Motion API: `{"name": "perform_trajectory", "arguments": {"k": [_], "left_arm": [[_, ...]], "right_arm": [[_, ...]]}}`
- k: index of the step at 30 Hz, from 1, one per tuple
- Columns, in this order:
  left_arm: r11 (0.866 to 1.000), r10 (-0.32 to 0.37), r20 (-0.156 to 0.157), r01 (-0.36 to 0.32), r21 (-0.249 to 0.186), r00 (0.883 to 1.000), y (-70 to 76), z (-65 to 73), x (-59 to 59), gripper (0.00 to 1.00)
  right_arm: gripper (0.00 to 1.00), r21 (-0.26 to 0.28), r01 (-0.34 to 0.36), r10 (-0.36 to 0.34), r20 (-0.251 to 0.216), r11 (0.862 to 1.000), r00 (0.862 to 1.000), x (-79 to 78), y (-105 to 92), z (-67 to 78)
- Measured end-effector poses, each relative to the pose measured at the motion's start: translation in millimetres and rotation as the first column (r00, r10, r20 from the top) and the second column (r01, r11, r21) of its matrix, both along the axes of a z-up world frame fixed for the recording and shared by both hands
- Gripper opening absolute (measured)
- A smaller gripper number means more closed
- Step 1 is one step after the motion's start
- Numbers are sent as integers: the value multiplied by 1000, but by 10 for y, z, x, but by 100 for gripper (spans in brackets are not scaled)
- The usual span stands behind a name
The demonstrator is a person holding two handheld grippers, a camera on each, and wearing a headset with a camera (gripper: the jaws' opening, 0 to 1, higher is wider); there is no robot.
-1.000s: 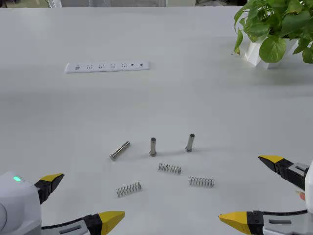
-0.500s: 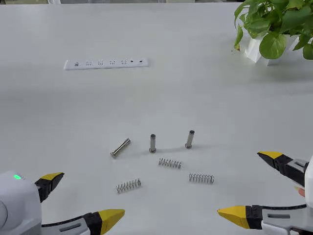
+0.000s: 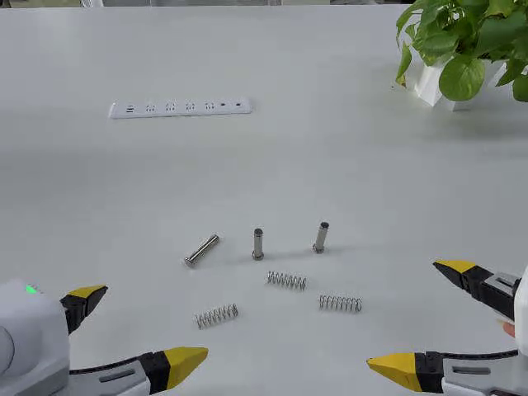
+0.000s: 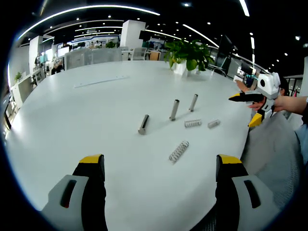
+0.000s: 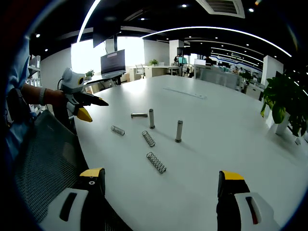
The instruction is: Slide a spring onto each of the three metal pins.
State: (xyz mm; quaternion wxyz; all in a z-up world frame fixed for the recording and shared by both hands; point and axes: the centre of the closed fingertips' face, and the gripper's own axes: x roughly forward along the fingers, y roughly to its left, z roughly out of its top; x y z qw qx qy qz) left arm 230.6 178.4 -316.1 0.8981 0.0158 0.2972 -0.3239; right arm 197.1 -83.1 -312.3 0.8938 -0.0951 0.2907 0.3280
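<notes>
Our left tongs and right tongs gape empty, and we'd pinch the light, squashy near-left small steel coil spring gently mid-length.

Open bench ahead, little in my way

My left gripper and right gripper hang with jaws spread at the near edge of the table, with bare surface between them and the three springs. Just behind the springs stand two upright pins and one lying pin — the only mid-table clutter. The power strip and potted plant sit well back. The gaps between springs look passable, I think.
</notes>
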Motion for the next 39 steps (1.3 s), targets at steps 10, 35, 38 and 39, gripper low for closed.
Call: {"name": "perform_trajectory", "arguments": {"k": [10, 35, 38, 39], "left_arm": [[1000, -6, -5, 6, 30, 1000, 0, 41, 166, 92], [999, 7, -50, -5, 38, 999, -176, 117, 889, 62], [998, -17, -55, 21, 59, 998, -203, 107, 921, 60], [997, -32, -56, 36, 75, 998, -216, 100, 931, 60]], "right_arm": [[97, 0, -22, 22, -7, 1000, 1000, 53, 10, 42], [95, 20, -30, 31, -23, 999, 999, 153, -82, 51], [95, 25, -29, 29, -25, 999, 999, 144, -66, 40], [95, 27, -29, 29, -27, 999, 999, 138, -61, 34]]}}
